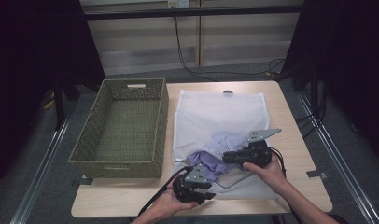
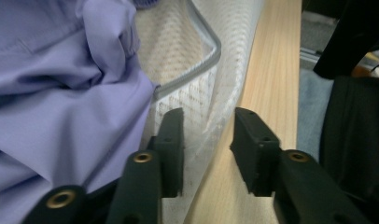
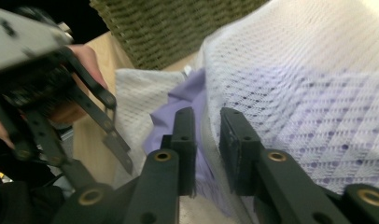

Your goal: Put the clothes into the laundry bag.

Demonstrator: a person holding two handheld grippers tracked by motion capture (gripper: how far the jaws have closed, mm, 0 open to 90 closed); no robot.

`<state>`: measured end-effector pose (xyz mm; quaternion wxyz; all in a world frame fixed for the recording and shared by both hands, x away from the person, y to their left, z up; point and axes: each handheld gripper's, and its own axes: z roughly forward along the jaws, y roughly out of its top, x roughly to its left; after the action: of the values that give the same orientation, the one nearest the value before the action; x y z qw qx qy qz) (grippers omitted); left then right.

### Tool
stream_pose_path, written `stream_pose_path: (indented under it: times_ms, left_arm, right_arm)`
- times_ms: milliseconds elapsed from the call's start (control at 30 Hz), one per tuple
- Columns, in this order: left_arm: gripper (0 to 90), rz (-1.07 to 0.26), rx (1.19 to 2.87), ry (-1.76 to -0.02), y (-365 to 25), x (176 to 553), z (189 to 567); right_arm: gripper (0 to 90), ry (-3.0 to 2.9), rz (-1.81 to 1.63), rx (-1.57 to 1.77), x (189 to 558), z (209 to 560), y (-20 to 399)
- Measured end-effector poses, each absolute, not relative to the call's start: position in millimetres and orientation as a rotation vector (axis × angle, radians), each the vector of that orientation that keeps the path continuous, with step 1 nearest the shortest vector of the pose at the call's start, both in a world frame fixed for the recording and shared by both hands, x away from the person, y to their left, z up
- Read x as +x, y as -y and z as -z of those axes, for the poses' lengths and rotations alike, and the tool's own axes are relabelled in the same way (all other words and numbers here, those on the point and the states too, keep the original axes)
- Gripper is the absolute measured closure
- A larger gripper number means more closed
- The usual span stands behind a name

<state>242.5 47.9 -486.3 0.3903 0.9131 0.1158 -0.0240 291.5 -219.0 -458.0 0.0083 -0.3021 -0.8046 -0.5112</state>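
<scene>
- Nearest the person, the left gripper [image 1: 207, 192] is hovering at the mesh bag's [image 1: 219, 112] front edge, jaws apart, pressing on nothing.
- Its own view is showing the bag's grey zipper [image 2: 197, 65] curving just ahead, with bare table [image 2: 267, 70] beside it.
- The right gripper [image 1: 226, 157] is lying on the bag; its own view is showing the jaws slightly apart with a fold of mesh between them.
- A purple garment [image 1: 211, 158] is sticking halfway out of the bag's mouth.
- Farther left, a woven basket [image 1: 114, 154] is standing beside the bag.
</scene>
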Motion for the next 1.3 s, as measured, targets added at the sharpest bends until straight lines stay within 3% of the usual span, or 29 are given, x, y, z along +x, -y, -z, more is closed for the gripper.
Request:
stream_pose_path:
  times_ms: [233,400,700,1300]
  left_arm:
    - [83.5,0.045,2.384,-0.303,-44.5,241.7,490.0]
    - [89.8,0.060,2.376,-0.312,-41.5,241.6,492.7]
    - [89.9,0.067,2.414,-0.304,-42.1,243.5,490.4]
    - [89.2,0.099,2.376,-0.320,-41.9,243.8,493.0]
  right_arm:
    - [83.4,2.485,1.673,-0.877,283.3,445.4,219.2]
    - [89.0,2.507,1.569,-0.816,280.6,455.5,199.1]
    - [87.9,2.554,1.416,-0.752,284.5,477.1,166.7]
    - [88.6,2.629,1.246,-0.790,288.0,503.3,152.8]
